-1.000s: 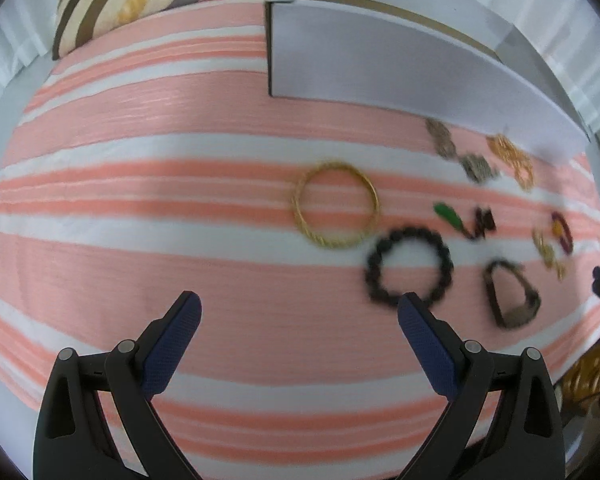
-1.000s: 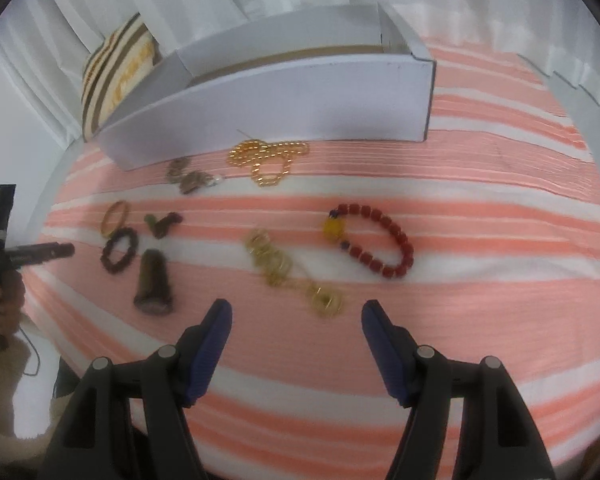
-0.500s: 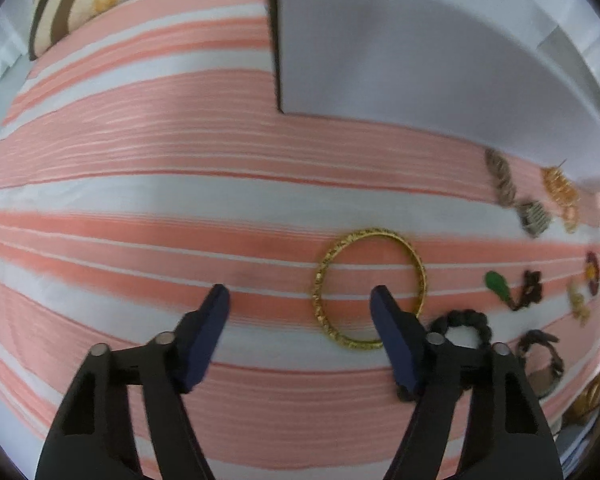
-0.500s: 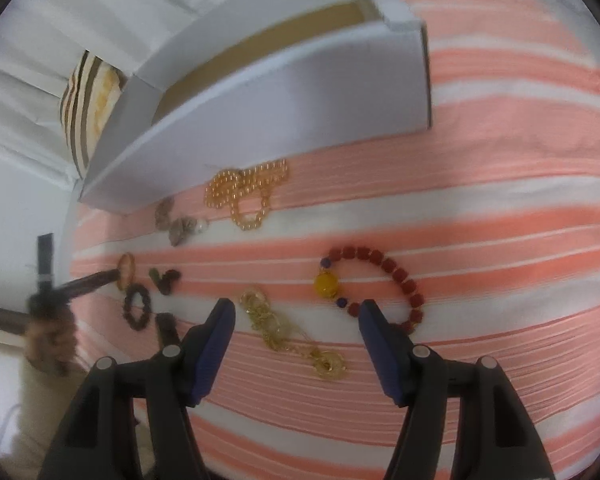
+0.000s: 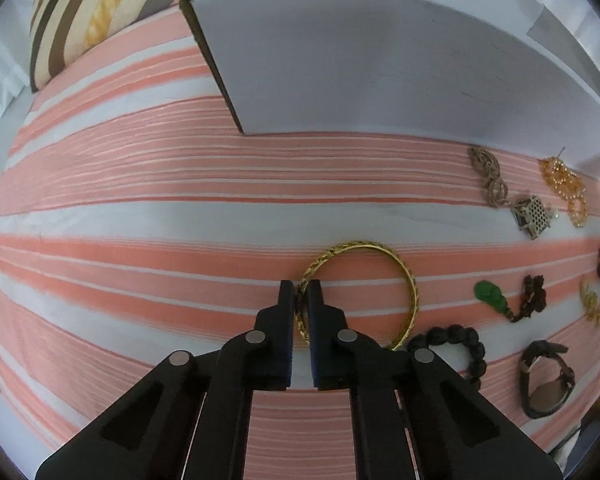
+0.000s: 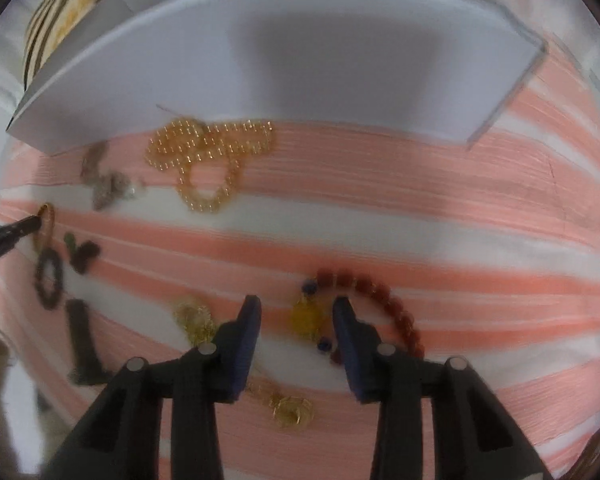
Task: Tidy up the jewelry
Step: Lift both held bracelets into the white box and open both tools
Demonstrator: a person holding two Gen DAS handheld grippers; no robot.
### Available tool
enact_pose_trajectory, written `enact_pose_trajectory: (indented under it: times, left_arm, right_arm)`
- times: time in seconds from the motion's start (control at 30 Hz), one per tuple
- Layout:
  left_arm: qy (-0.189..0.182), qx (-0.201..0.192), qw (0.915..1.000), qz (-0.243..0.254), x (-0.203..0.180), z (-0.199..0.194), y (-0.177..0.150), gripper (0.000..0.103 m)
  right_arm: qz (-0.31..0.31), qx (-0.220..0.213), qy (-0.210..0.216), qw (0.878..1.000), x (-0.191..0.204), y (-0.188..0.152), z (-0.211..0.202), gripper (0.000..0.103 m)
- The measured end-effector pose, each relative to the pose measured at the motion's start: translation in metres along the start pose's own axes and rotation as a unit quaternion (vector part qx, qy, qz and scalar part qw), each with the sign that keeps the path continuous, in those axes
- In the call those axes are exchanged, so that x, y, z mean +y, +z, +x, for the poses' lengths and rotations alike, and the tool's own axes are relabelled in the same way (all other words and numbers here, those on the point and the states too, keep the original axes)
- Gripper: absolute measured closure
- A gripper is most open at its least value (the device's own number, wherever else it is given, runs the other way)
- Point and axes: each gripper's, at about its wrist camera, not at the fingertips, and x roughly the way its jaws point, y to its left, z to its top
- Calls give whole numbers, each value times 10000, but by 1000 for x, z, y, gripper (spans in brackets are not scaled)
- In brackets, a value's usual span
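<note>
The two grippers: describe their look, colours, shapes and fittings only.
Both are alike. The left gripper and the right gripper each have matte black plastic jaws carried on angular black link arms with triangular cut-outs. Round silver pivot pins mark the joints. The inner gripping faces carry dark blue ribbed pads. No cables or markings show.

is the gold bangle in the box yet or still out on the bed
Out. The gold bangle lies on the striped cover in front of the white box, its rim pinched in the left gripper, whose jaws have just closed.
</note>
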Motion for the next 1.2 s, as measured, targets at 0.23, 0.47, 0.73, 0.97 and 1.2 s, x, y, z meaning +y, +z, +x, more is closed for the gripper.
enact_pose_trajectory:
  times: [0.23,0.47,0.73,0.97,1.2]
  left_arm:
    - [-406,-112,9991,-87,4,-29,3,100]
    - [-762,-570,9955,29,-3,-96,19,100]
    - [-801,-852,9931,-13,-10,-140,65,100]
    - [-783,-777,9939,-50,-34,-132,123,100]
    - [-761,-610,9952,115,-65,-108,163,100]
  right_arm:
    - [233,-305,348,9987,-3,-4,-34,86]
    - [389,-897,941,9908,-5,4,-99,86]
    - [301,-1679,1266,9772,9,51,-174,86]
    - [359,-1996,1245,9713,11,110,-196,86]
    - [308,-1727,1050,9789,19,163,-157,86]
